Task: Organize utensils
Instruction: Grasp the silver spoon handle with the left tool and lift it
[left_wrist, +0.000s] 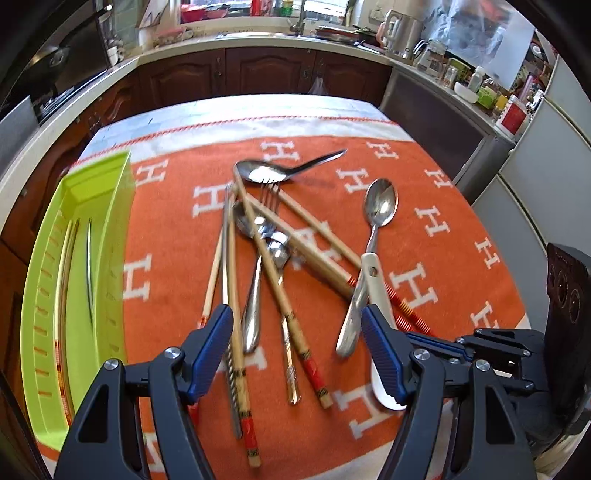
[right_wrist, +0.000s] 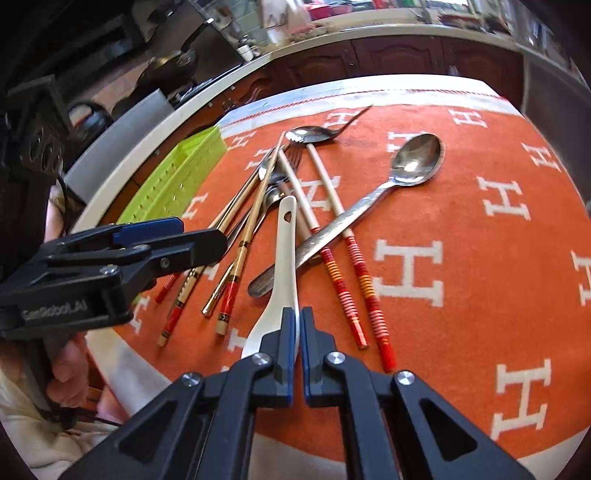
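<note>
Orange cloth (right_wrist: 461, 221): right gripper (right_wrist: 298, 325) clamps white spoon (right_wrist: 284, 266), handle pointing away; left gripper (left_wrist: 297, 332) agape.

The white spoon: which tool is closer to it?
Right. The right tool is shut on the white spoon at its bowl. The left tool is open over the chopsticks, beside the spoon.

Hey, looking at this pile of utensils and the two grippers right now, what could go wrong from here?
1. The right gripper looks shut on the white ceramic spoon, whose handle lies across the big metal spoon; lifting may drag that spoon along.
2. The left gripper is open over crossed chopsticks; closing could catch several at once.
3. The green tray sits at the table's edge and could get knocked.
</note>
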